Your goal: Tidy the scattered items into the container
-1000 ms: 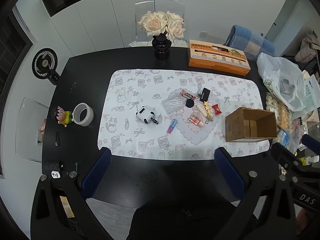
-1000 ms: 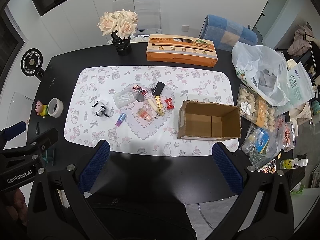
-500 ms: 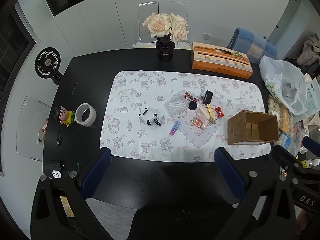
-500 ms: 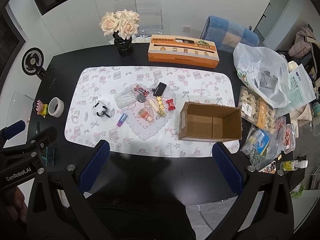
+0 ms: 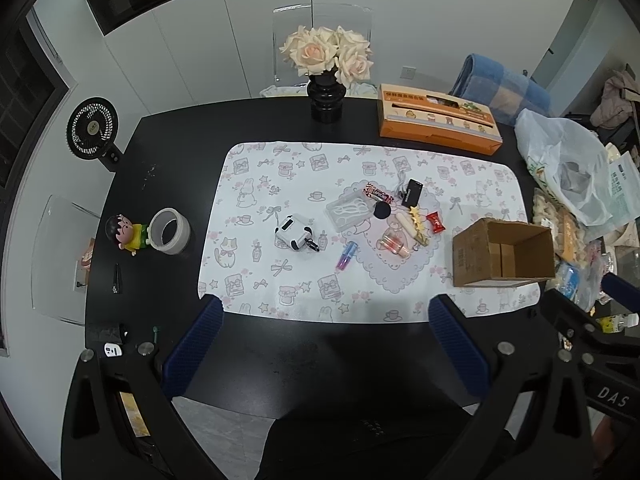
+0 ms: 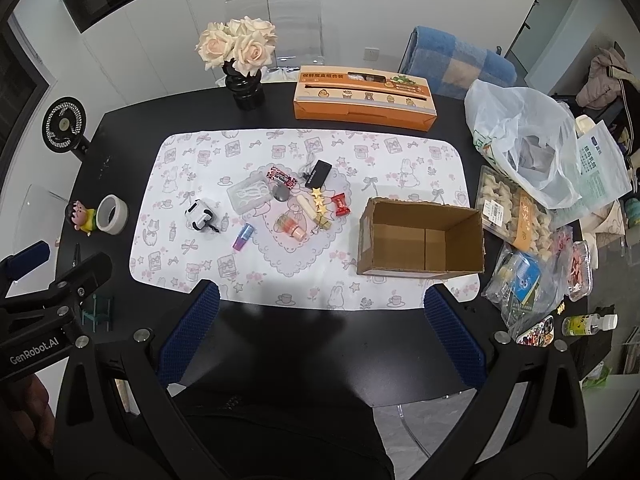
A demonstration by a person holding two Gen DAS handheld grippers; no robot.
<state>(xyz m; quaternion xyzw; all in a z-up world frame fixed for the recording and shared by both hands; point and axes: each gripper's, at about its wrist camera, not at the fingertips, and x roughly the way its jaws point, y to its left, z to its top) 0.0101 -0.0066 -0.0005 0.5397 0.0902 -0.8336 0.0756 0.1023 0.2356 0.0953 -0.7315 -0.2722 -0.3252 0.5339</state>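
You have one open cardboard box [image 6: 420,238] at 3 o'clock on the one patterned mat [image 6: 192,152]. At the mat's centre, count one clear flat case [image 6: 248,196], one black card [image 6: 318,174], one red candy [image 6: 340,205], one pink-and-blue tube [image 6: 243,237], one white toy [image 6: 198,216]. At 9 o'clock sit one tape roll [image 6: 113,214] and one figurine [image 6: 82,216]; at 12 o'clock, one vase [image 6: 246,88] and one orange box [image 6: 362,98].
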